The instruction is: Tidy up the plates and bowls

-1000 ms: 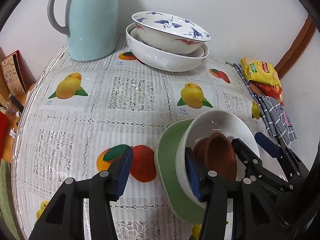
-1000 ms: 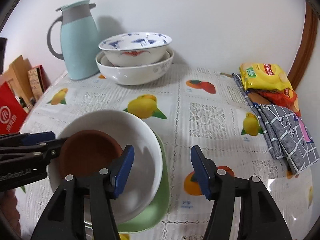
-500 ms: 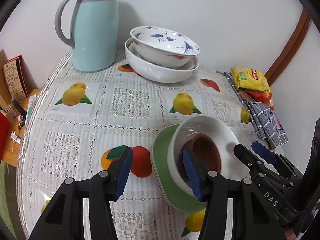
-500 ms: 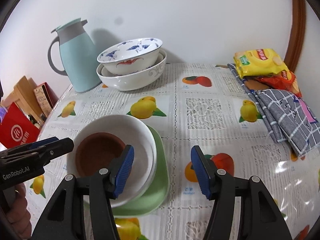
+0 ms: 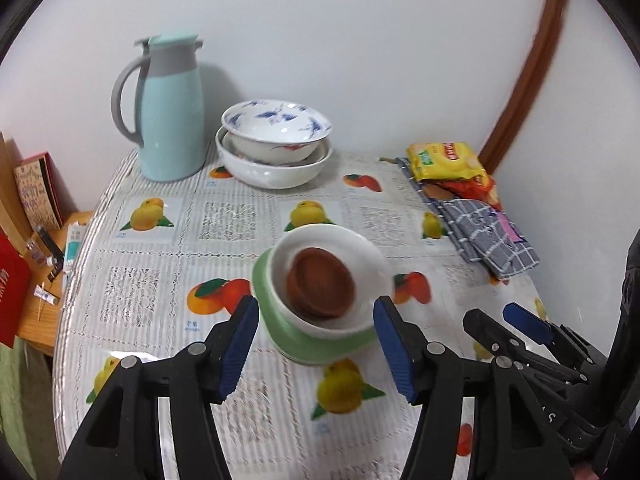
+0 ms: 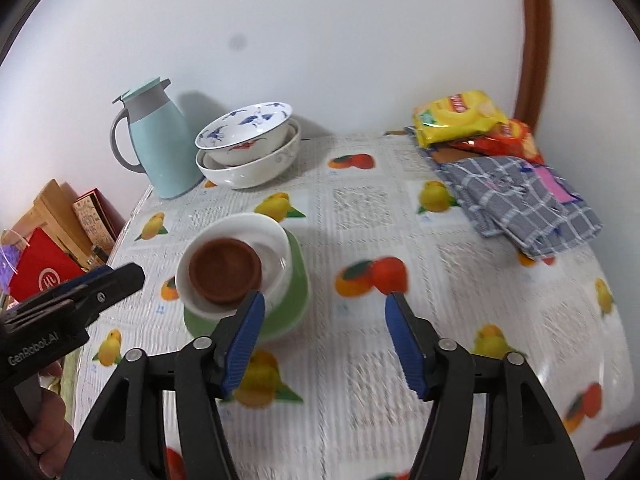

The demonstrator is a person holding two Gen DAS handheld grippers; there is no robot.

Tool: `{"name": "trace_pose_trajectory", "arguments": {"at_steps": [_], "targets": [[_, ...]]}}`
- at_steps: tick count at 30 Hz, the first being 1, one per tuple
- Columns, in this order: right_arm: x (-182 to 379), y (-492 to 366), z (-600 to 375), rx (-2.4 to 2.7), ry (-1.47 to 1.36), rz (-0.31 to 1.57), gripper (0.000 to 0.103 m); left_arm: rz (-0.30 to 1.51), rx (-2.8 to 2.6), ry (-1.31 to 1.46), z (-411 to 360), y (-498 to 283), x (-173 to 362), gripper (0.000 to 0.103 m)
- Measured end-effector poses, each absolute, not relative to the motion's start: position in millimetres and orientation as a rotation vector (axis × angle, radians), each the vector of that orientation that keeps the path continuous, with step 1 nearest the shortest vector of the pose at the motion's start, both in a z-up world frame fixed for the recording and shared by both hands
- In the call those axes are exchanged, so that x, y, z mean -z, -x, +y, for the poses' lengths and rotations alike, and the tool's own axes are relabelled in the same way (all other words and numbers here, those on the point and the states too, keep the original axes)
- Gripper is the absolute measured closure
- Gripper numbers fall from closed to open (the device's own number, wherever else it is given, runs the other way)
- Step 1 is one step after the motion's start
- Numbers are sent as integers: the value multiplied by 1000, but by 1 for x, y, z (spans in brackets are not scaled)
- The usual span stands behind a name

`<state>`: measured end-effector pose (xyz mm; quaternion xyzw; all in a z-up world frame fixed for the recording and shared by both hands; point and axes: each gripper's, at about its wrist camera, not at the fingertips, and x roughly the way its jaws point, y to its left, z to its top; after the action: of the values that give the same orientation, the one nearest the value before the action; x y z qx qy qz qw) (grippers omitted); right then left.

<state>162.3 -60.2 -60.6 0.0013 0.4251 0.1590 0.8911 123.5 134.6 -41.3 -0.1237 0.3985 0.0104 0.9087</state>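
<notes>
We look down over our right gripper (image 6: 324,340); its blue-padded fingers (image 6: 244,336) are opening with nothing between them, above the fruit-print worktop (image 6: 440,340). A brown dish (image 6: 224,272) sits in a white bowl (image 6: 276,240), which rests on a green plate (image 6: 298,292), just beyond our left finger. At the left edge our left gripper (image 6: 120,276) points toward that stack, apart from it. Farther back, two bowls (image 6: 248,148) are nested beside a pale blue jug (image 6: 160,152). Snack packets (image 6: 464,120) and a grey checked cloth (image 6: 528,200) lie to the right.
</notes>
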Motion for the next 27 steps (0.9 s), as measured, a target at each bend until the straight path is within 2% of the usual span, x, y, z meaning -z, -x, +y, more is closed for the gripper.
{"name": "trace_pose_trajectory", "arguments": {"at_steps": [4,11,14,16,18,27], "targets": [[47,-136,-80,-290,-2,851,34,788,-7,228,113,-101,27,42],[29,-96,-117,-245,-51,833,31,733,-28,171,82,-65,12,19],[23,-78,-127,-221,-34,804,23,724,-36,170,74,-52,11,18],[20,-66,-132,-197,-9,776,13,721,-35,171,71,-45,11,18],[16,-52,-136,-157,21,747,10,714,-34,163,66,-36,11,17],[14,-19,-160,-180,-33,738,10,690,-39,143,50,-5,8,16]]}}
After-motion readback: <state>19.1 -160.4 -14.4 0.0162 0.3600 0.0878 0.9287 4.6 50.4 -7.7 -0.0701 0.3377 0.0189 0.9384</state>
